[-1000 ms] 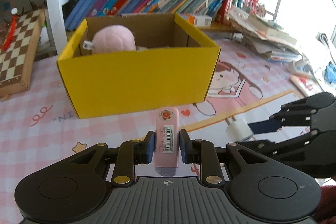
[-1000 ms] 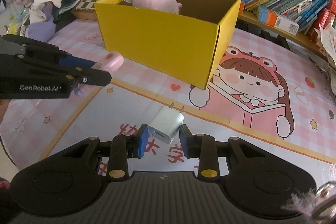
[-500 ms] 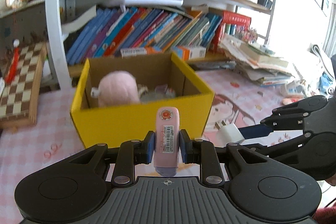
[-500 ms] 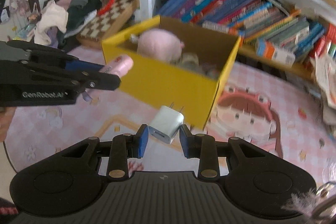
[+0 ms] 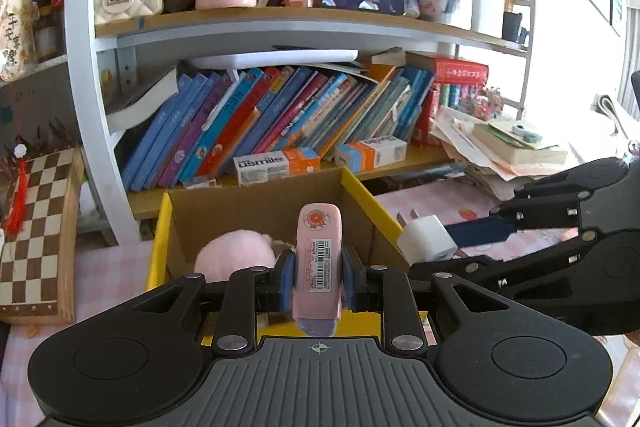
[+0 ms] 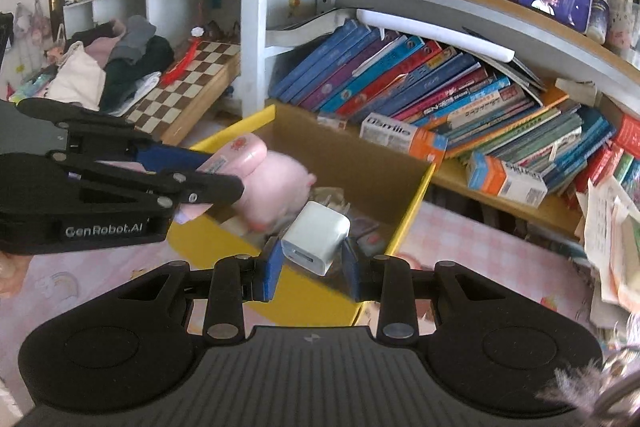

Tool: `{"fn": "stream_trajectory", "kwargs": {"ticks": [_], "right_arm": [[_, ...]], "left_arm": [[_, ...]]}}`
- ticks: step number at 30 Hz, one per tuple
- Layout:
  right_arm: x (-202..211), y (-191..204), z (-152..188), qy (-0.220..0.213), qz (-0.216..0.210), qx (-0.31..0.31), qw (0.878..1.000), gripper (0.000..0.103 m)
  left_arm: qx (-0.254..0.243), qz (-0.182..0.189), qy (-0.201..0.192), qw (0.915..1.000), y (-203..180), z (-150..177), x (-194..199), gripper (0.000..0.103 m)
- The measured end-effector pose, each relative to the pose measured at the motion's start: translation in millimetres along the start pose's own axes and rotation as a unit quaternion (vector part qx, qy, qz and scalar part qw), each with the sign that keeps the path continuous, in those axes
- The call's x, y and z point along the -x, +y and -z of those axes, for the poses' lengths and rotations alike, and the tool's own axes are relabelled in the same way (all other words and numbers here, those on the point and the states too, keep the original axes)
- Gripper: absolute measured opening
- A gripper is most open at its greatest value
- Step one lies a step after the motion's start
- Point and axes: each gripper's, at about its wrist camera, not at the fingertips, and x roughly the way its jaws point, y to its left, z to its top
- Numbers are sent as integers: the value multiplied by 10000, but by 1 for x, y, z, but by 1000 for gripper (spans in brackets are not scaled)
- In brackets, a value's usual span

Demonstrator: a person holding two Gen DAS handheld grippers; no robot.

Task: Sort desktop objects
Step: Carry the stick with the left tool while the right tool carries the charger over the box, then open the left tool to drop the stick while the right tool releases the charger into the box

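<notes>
Left claw: the left gripper (image 5: pixel 318 281) has its blue pads pressed against the two long sides of a pink correction-tape dispenser (image 5: pixel 319 259), pinching it upright with the barcode label facing the camera and a red round sticker near its top end.
Right claw: the right gripper (image 6: pixel 310 261) pinches a white USB charger plug (image 6: pixel 315 243), tilted, its socket end toward the camera and its metal prongs pointing away.
The two claws: side by side, apart; from the left wrist view the right one comes in from the right with the charger at its tip, and from the right wrist view the left one comes in from the left, marked GenRobot.AI.
Just ahead and below both: a yellow cardboard box (image 6: pixel 416 203), open at the top, brown inside. Both held things hang above its near part, the charger close to the right wall as the left claw sees it.
Inside the box: a pink plush toy (image 5: pixel 236 251) lies beyond the dispenser, toward the left; small flat items (image 6: pixel 366 233) lie on the floor beyond the charger, too blurred to name.
Under the box: a pink checked desk mat (image 6: pixel 472 255).
Further ahead: a shelf of leaning books (image 5: pixel 280 123), with a usmile carton (image 5: pixel 276 165) lying in front of them.
Far left of the left claw: a chessboard (image 5: pixel 38 227) propped at a tilt.
Far right: a heap of papers and books (image 5: pixel 508 147).
</notes>
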Motion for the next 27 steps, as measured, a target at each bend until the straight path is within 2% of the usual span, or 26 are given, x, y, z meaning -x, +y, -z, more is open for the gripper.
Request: {"fn": "stream_trajectory", "kwargs": {"ticks": [6, 10, 16, 27], "right_arm": [[-21, -25, -22, -118, 347, 210, 9991, 30], [-36, -38, -38, -175, 351, 324, 9987, 30], [-66, -44, -52, -55, 103, 384, 9992, 30], [-135, -40, -57, 720, -556, 351, 9952, 30]], "left_arm": [[-190, -50, 202, 9996, -6, -4, -30, 23], [-397, -95, 341, 9986, -10, -11, -55, 23], [-561, -148, 646, 9962, -12, -14, -89, 23], [-520, -170, 1256, 9906, -12, 2, -124, 23]]}}
